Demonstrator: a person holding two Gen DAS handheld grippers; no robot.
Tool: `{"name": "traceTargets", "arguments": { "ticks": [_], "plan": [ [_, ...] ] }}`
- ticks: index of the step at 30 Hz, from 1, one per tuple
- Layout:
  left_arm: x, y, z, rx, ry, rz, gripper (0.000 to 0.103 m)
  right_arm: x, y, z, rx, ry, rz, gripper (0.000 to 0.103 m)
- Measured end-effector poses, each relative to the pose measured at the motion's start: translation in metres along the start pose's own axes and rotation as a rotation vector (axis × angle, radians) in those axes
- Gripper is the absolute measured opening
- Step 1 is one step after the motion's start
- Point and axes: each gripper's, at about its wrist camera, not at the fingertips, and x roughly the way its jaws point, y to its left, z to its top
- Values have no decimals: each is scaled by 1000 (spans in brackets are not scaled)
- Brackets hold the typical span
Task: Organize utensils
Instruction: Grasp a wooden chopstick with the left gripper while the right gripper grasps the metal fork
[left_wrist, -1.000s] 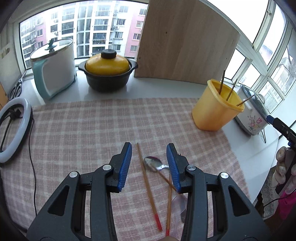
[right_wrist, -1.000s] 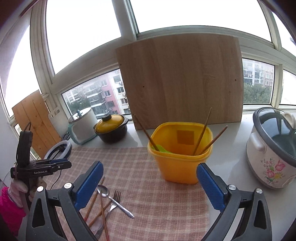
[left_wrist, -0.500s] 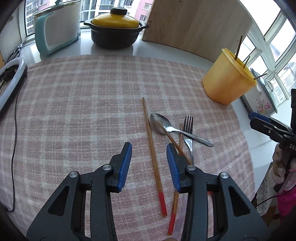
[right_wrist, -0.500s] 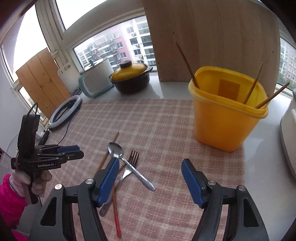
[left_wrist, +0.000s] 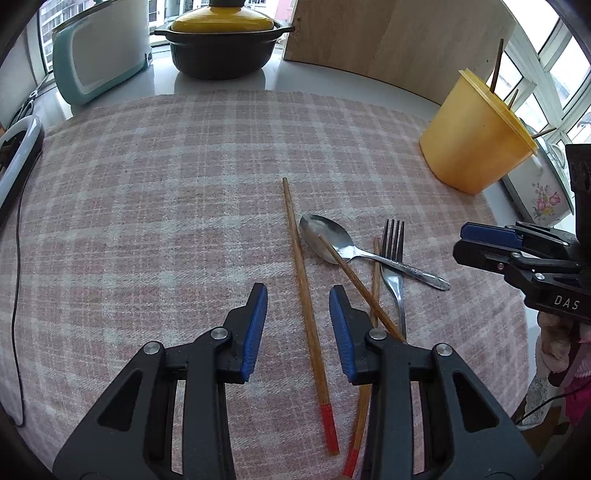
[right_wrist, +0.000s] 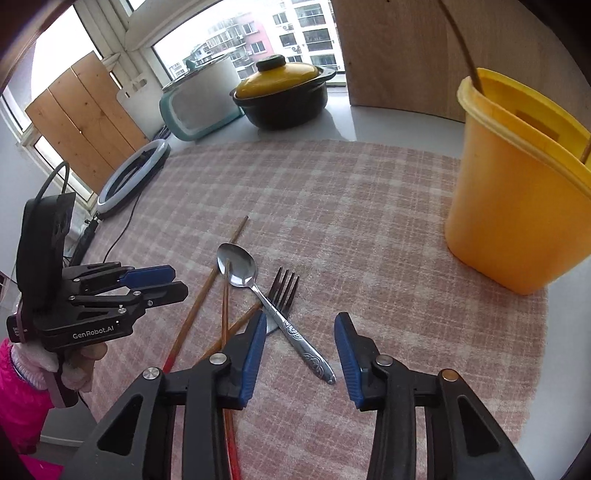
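Pick-up step, as I read it. The left gripper (left_wrist: 298, 325) straddles a red-tipped chopstick (left_wrist: 306, 295) at lower centre, jaws apart and not touching it. The right gripper (right_wrist: 300, 354), jaws just narrowed (nothing pinched), frames the spoon (right_wrist: 258, 291) handle. Next: close, lift, carry to the yellow bucket (right_wrist: 517, 206) at right.

Left gripper (left_wrist: 298, 325) poised above a red-tipped chopstick (left_wrist: 306, 306) lying between its parted jaws on the checked cloth (left_wrist: 147, 203); spoon (left_wrist: 332, 236), fork (left_wrist: 393, 266) and yellow tub (left_wrist: 472, 140) beyond.
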Motion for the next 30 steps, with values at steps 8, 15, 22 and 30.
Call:
{"name": "traceTargets", "arguments": {
  "ticks": [8,15,22,30],
  "plan": [
    [22,-6,4,44,46,29,32,34,-2,11,72,25,52,36],
    [30,-11,11,86,42,71,32,54,-2,19,76,56,51,33],
    [33,-11,17,113,30,121,12,59,-7,22,80,58,77,24],
    [32,-1,18,56,27,87,6,61,0,23,49,69,94,11]
  ]
}}
